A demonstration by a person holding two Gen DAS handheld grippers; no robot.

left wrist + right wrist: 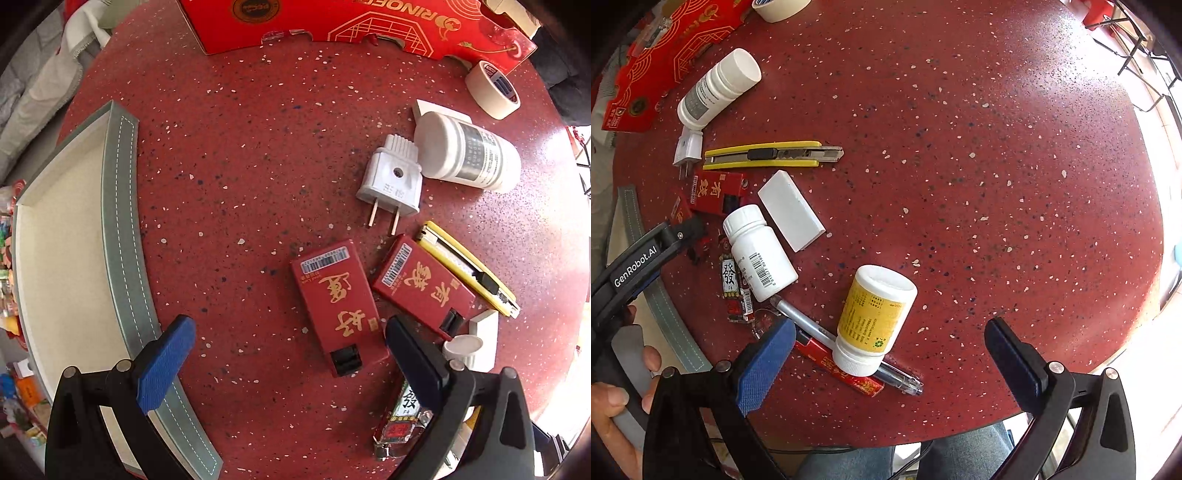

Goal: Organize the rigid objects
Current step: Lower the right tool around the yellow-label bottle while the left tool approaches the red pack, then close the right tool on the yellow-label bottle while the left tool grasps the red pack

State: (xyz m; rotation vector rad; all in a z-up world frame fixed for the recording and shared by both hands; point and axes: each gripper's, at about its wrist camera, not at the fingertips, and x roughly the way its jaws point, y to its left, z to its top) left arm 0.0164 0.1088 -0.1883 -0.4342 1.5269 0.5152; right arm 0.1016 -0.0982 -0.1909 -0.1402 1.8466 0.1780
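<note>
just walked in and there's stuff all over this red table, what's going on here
A person is holding a gripper in each hand above a red speckled table strewn with small things. Both the left gripper and the right gripper are open and empty. The left one hangs over a red lighter, with a grey tray beside it that looks empty in the part shown. The right one is near a yellow-labelled bottle lying across a pen.

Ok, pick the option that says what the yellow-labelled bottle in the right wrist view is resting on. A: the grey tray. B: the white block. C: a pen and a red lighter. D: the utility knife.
C: the yellow-labelled bottle lies tipped with its cap end across the pen and the red lighter, well clear of the white block and the utility knife.
</note>
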